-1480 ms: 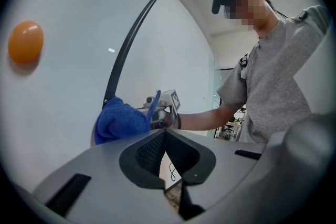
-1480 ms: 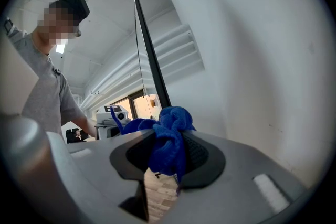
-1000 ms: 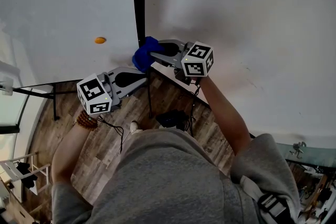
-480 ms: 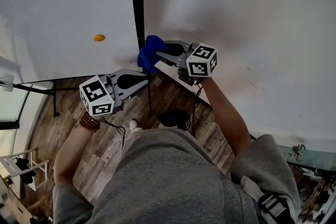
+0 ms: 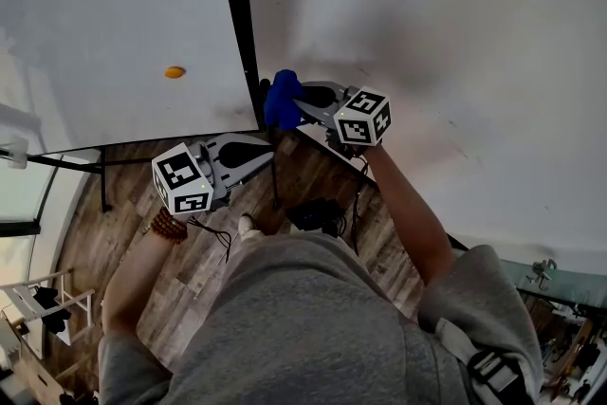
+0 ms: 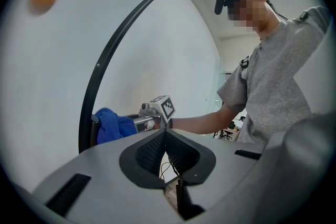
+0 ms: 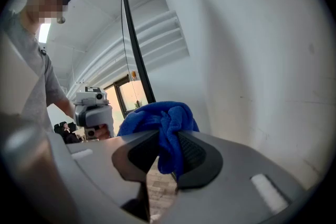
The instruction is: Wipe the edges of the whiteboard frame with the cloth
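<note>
The whiteboard's black frame edge (image 5: 237, 14) runs down the middle of the head view. Against its lower end sits a bunched blue cloth (image 5: 281, 96). My right gripper (image 5: 292, 104) is shut on that cloth, and its jaws have just been closing with the cloth between them. In the right gripper view the cloth (image 7: 163, 118) hangs between the pads of the right gripper (image 7: 166, 139), beside the frame (image 7: 137, 60). My left gripper (image 5: 273, 145) is lower and to the left, below the board's bottom edge. Its jaws meet at the tip of the left gripper (image 6: 165, 132), shut on nothing.
An orange magnet (image 5: 174, 72) sticks to the whiteboard's face. A white wall (image 5: 446, 33) stands right of the frame. Below lie wood flooring (image 5: 190, 251), black stand bars (image 5: 57, 164) and a dark object (image 5: 313, 215) with cables.
The right gripper has sunk with the cloth toward the frame's lower end, just right of it. The left gripper has hardly moved.
</note>
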